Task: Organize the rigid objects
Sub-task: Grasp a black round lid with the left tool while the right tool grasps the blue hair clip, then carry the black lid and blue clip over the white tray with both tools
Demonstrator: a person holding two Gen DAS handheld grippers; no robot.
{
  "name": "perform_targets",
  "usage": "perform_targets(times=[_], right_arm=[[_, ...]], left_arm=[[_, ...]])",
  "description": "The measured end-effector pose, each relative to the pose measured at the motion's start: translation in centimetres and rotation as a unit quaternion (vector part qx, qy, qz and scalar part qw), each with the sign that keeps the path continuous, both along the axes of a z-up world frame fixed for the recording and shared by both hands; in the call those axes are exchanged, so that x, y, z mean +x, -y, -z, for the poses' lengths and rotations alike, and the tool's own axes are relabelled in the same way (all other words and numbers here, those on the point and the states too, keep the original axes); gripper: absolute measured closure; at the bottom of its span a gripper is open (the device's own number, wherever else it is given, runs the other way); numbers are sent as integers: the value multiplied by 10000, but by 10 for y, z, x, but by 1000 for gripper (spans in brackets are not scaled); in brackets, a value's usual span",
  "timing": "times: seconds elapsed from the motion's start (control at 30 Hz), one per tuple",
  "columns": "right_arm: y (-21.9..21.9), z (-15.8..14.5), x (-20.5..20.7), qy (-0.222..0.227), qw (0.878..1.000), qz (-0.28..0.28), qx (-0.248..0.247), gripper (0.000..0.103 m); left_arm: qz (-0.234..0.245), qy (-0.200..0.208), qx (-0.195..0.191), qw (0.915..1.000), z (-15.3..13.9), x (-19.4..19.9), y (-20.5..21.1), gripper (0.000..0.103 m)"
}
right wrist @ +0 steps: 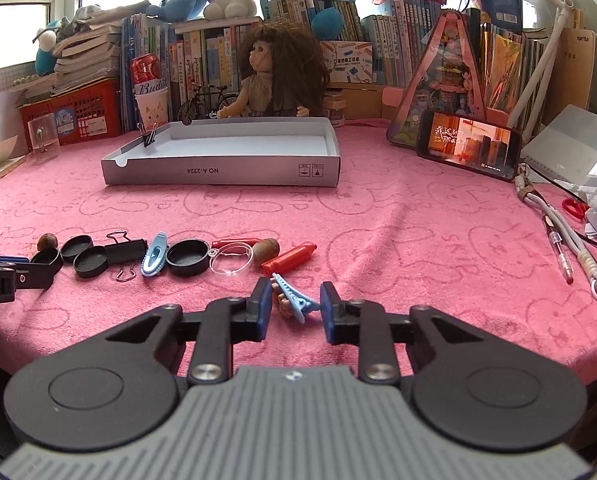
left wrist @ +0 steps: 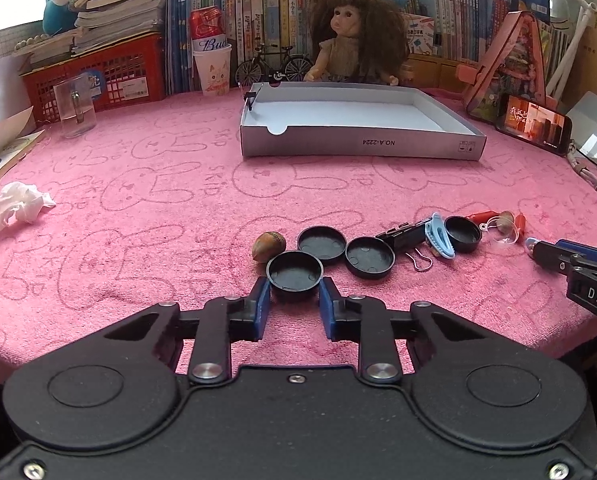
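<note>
A row of small objects lies on the pink towel: black caps, an acorn, a black binder clip, a light blue clip and a red piece. My left gripper is open with its blue pads on either side of the nearest black cap. My right gripper is open around a blue hair clip lying on the towel. The white cardboard box stands further back, with a binder clip on its left wall.
A doll, a toy bicycle, a cup with a can, a red basket and books line the back. A phone stands at the right, near cables and pens. Crumpled tissue and a clear glass are at the left.
</note>
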State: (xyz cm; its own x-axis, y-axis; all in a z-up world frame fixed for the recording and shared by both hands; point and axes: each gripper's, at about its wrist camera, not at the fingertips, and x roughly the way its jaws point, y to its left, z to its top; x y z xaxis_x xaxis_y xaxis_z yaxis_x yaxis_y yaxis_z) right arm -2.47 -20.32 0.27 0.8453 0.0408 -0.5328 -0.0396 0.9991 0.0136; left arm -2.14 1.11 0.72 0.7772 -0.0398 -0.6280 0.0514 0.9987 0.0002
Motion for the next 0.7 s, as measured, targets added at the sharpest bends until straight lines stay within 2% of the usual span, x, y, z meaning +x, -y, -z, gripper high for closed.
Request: perform_targets(times=[0.43,0.6,0.7], right_arm=[[-2,-15,6,323,9994,-102,-13,72],[-3,-17,10,342,9993,-130,13,72],[-3,-14,10,271,9995,-131,66,72]], left_arm=[[43,349,10,9994,-14,-1,3,80],[26,144,112,9998,-4,5,5,80],[-28,30,34,10000,2,7,2,79]])
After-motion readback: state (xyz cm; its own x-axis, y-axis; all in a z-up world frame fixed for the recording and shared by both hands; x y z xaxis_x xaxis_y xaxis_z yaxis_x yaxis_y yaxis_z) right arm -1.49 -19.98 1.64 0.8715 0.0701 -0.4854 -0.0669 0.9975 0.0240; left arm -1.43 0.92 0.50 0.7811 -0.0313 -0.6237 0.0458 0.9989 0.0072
